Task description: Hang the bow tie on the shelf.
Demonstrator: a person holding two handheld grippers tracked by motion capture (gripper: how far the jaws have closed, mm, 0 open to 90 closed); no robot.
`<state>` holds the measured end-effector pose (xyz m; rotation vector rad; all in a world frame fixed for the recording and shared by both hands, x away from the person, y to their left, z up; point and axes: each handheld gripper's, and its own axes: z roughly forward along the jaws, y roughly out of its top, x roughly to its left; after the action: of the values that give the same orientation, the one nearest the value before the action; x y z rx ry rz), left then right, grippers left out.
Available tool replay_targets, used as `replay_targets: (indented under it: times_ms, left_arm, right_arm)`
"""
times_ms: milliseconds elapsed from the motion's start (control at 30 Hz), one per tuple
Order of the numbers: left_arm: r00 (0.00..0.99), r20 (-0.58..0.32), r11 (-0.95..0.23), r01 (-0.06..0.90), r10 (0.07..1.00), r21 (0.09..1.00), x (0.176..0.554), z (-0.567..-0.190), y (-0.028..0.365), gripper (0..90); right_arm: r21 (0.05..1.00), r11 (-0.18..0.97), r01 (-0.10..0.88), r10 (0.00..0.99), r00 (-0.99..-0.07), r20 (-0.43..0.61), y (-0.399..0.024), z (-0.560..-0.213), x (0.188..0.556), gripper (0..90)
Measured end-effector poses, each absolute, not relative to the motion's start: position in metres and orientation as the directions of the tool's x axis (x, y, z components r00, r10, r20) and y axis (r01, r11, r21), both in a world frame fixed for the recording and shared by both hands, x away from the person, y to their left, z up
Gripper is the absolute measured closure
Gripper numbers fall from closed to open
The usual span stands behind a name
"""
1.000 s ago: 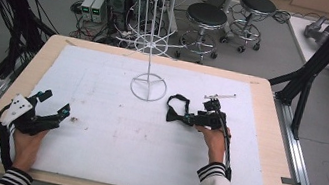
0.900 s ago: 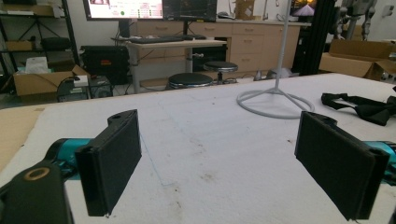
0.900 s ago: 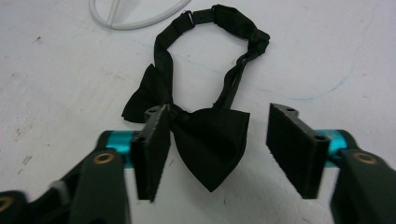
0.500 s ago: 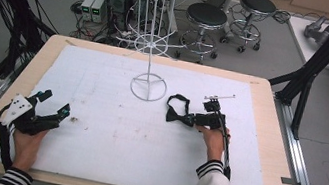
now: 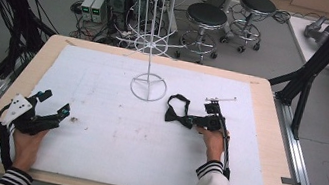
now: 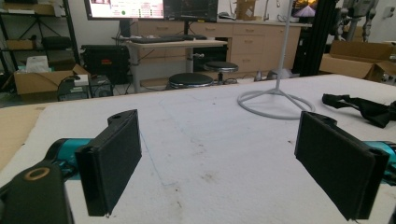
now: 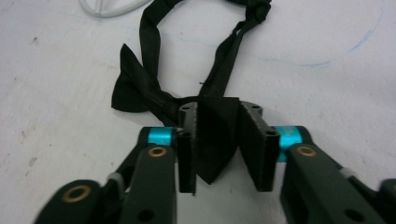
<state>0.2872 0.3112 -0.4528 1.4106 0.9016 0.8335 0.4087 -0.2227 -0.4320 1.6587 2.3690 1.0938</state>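
Between the earlier high views and this one almost nothing moves. The right gripper (image 5: 198, 122) stays at the same place on the white board (image 5: 90, 161), with the bow tie (image 5: 177, 112) at its tip, and the left gripper (image 5: 55, 102) keeps resting at the near left edge. The tie still lies flat on the board, so I judge that the grasp is only being settled and the lifting is not begun.

In the right gripper view the right gripper (image 7: 219, 112) has its jaws drawn near together, and one wing of the bow tie (image 7: 149, 88) stands between the two pads. The cloth seems to touch both pads near their tips, with small gaps lower down, so I take it as a pinch on this wing and probably not yet a very firm one. The other wing lies just ahead and to the left of the jaws, and the strap runs forward in a loop toward the base ring of the white wire stand (image 7: 107, 9).

The left gripper (image 6: 224, 154) is spread wide and holds nothing. Only bare board is between its pads, while the stand (image 6: 275, 100) and the tie (image 6: 359, 107) are well ahead of it, to its right.
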Motion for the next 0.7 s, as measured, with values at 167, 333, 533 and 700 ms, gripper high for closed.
replay_targets:
  times_ms: [167, 333, 533, 700]
  left_arm:
    - [0.442, -0.026, 0.007, 0.045, 0.897, 0.999, 0.287, -0.453, 0.311, 14.9]
    - [0.442, -0.024, 0.005, 0.045, 0.897, 0.999, 0.287, -0.453, 0.311, 14.9]
    - [0.442, -0.024, 0.006, 0.043, 0.897, 0.999, 0.287, -0.453, 0.311, 14.9]
    - [0.443, -0.026, 0.008, 0.043, 0.896, 0.999, 0.287, -0.453, 0.311, 14.9]
  right_arm:
    - [0.551, 0.181, 0.815, 0.849, -0.412, 0.331, -0.222, -0.431, 0.407, 83.0]
    - [0.551, 0.182, 0.815, 0.851, -0.411, 0.327, -0.22, -0.429, 0.405, 86.9]
    - [0.573, 0.187, 0.798, 0.847, -0.426, 0.318, -0.22, -0.426, 0.404, 87.4]
    - [0.632, 0.222, 0.743, 0.831, -0.483, 0.276, -0.217, -0.419, 0.4, 87.5]
